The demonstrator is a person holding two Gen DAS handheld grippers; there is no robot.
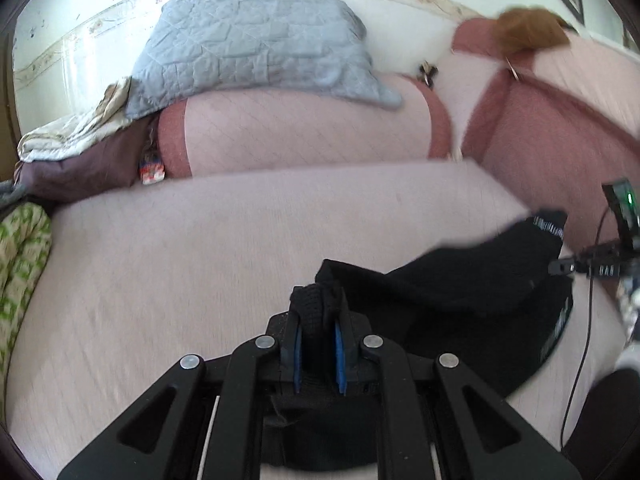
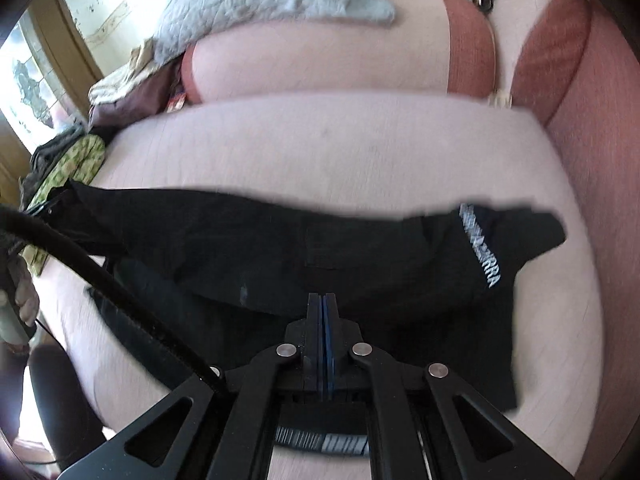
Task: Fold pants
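Pants [image 2: 360, 256] black, spread across pink sofa seat [image 2: 320, 152], centre to lower right of frame, white-lettered band at right. Left hand-held gripper [image 1: 318, 320] clenched on bunched black fabric, bottom centre of left view. Right hand-held gripper [image 2: 324, 320] clamped tight, pads together (whether thin cloth edge is caught, cannot tell). Step, judged: fold carry under way. Next: lay held edge flat over rest, align, then release.

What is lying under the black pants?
Under the black pants only the sofa's pale pink seat cushion shows, bare all around them. Whatever might lie directly beneath the fabric is covered and cannot be seen.
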